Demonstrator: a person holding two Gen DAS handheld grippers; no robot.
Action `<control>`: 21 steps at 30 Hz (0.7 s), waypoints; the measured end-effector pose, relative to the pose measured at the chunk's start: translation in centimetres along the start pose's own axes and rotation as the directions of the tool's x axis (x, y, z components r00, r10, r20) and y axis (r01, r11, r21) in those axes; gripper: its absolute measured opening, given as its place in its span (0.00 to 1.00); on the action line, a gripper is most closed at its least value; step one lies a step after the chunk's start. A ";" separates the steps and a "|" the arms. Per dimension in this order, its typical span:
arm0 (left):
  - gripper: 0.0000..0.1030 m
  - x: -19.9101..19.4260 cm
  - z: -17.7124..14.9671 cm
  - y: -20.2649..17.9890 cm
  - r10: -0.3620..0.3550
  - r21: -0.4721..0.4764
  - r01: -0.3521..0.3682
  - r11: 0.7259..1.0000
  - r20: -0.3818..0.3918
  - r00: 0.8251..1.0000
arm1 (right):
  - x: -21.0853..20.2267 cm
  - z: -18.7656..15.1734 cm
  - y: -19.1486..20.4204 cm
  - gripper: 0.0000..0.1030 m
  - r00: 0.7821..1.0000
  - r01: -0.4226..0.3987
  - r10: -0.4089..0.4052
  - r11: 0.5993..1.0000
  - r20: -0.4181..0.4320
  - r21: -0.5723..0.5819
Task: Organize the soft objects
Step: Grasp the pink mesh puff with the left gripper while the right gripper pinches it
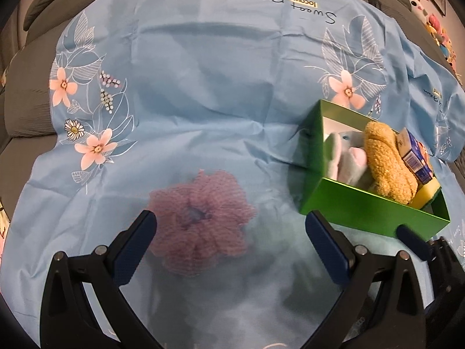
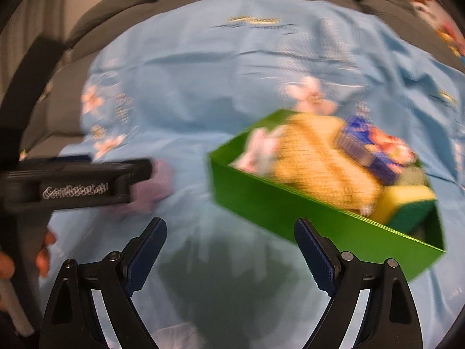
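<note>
A pink mesh bath puff (image 1: 200, 221) lies on the blue floral cloth (image 1: 203, 93), between and just beyond the fingers of my open left gripper (image 1: 229, 232). A green box (image 1: 360, 203) at the right holds a tan plush toy (image 1: 386, 160), a white and pink plush (image 1: 345, 157), a blue packet (image 1: 415, 157) and a yellow sponge (image 1: 427, 195). My right gripper (image 2: 229, 250) is open and empty, in front of the box (image 2: 290, 209). In the blurred right wrist view the left gripper (image 2: 87, 183) is at the left over the puff (image 2: 154, 186).
The cloth covers a grey sofa (image 1: 26, 110). Colourful plush toys (image 1: 436, 29) hang at the far right. The right gripper's finger (image 1: 412, 238) shows beside the box's near corner.
</note>
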State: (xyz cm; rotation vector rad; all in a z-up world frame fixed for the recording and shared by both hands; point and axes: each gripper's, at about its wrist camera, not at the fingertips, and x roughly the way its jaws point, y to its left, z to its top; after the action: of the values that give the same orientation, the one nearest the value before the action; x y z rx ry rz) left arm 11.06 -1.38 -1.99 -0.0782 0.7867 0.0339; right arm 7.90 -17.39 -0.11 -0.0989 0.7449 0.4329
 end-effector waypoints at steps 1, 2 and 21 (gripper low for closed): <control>0.99 0.1 0.0 0.3 0.004 -0.003 -0.004 1.000 -0.003 1.000 | 0.5 0.1 0.7 0.87 0.999 -0.035 0.035 0.999 -0.012 -0.014; 0.99 0.2 0.0 0.7 0.003 -0.008 -0.003 1.000 -0.007 1.000 | 0.9 0.2 1.4 0.87 0.998 -0.062 0.062 0.998 -0.020 -0.024; 0.99 1.5 0.0 7.2 0.033 -0.132 -0.040 0.990 -0.060 0.998 | 12.5 3.1 6.1 0.21 0.913 -0.340 0.342 0.939 -0.223 0.049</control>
State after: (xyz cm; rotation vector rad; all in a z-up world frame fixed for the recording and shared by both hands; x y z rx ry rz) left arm 11.67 5.76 -3.46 -0.1918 0.8428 0.1195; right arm 15.42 -6.77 -5.88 -0.0085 0.9972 0.7611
